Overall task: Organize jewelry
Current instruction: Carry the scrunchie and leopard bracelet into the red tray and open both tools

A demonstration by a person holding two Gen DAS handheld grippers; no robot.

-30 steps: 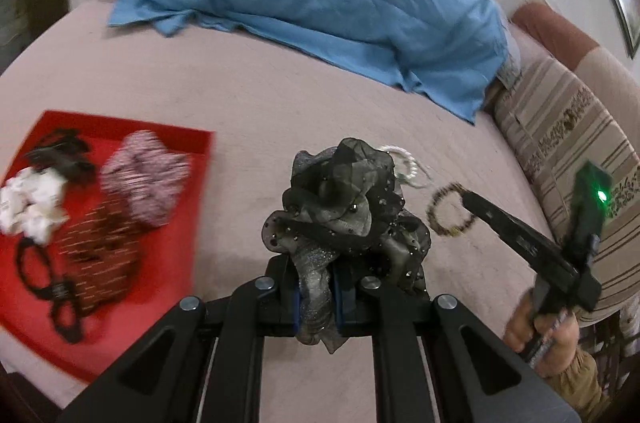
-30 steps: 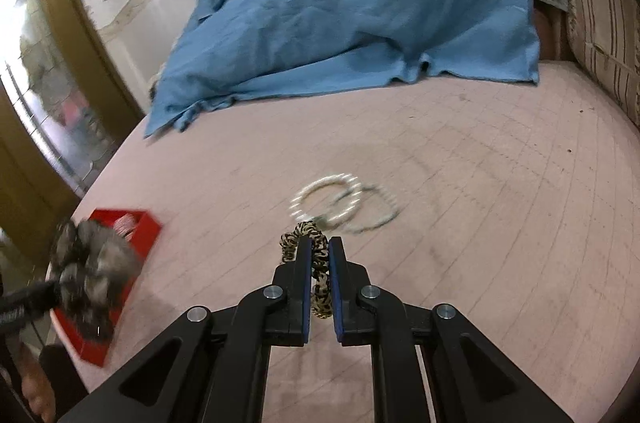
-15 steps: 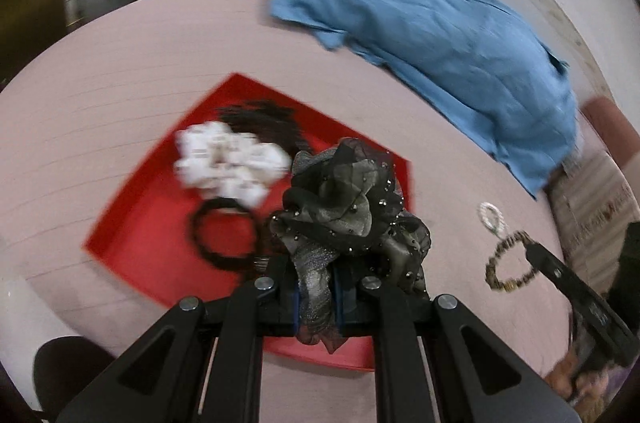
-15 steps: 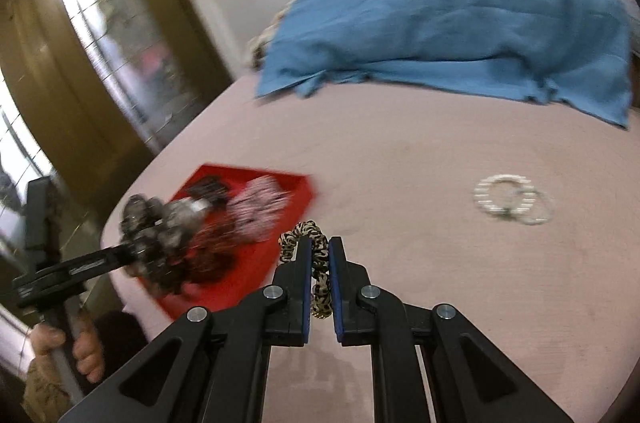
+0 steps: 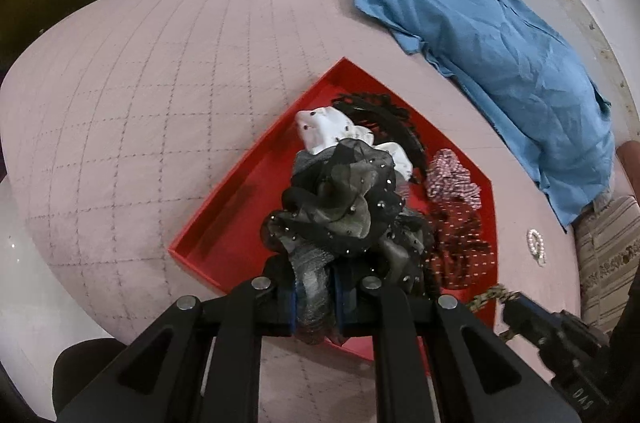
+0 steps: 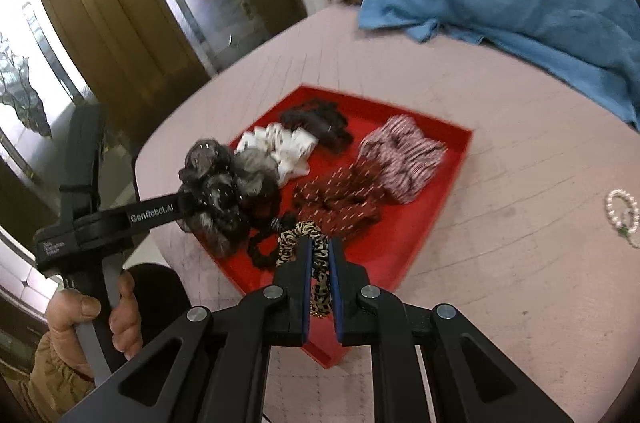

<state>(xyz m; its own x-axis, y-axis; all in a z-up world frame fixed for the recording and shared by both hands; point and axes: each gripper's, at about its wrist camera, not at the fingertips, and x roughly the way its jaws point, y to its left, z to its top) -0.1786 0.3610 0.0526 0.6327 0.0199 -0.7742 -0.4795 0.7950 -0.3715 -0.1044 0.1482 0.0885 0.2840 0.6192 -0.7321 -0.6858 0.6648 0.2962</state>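
Tray (image 5: 224,219), red and shallow, flat on the pink quilted bed (image 5: 132,103), near its front corner. Inside the tray: white scrunchie (image 5: 328,133) and black scrunchie (image 5: 384,111) toward the far corner, pink-and-white striped scrunchie (image 6: 404,155) by the right wall, dark red dotted scrunchie (image 6: 340,203) just beside that one, black beaded ring (image 6: 260,255) near the tray's front wall. Left tool (image 5: 316,299) pinched narrow on a grey-black sheer scrunchie (image 5: 340,207) with small studs, held above the tray's front half, in front of the white scrunchie. Right tool (image 6: 320,263) likewise pinched narrow, on a leopard-print scrunchie (image 6: 304,235), poised over the tray's near edge, close to the beaded ring. Left hand (image 6: 100,311) wrapped round the grip of the left tool, outside the tray's left corner. Pearl bracelet (image 6: 622,207) on the bed, well apart from the tray on its right. Blue garment (image 5: 500,43) heaped on the bed beyond the tray's far corner.
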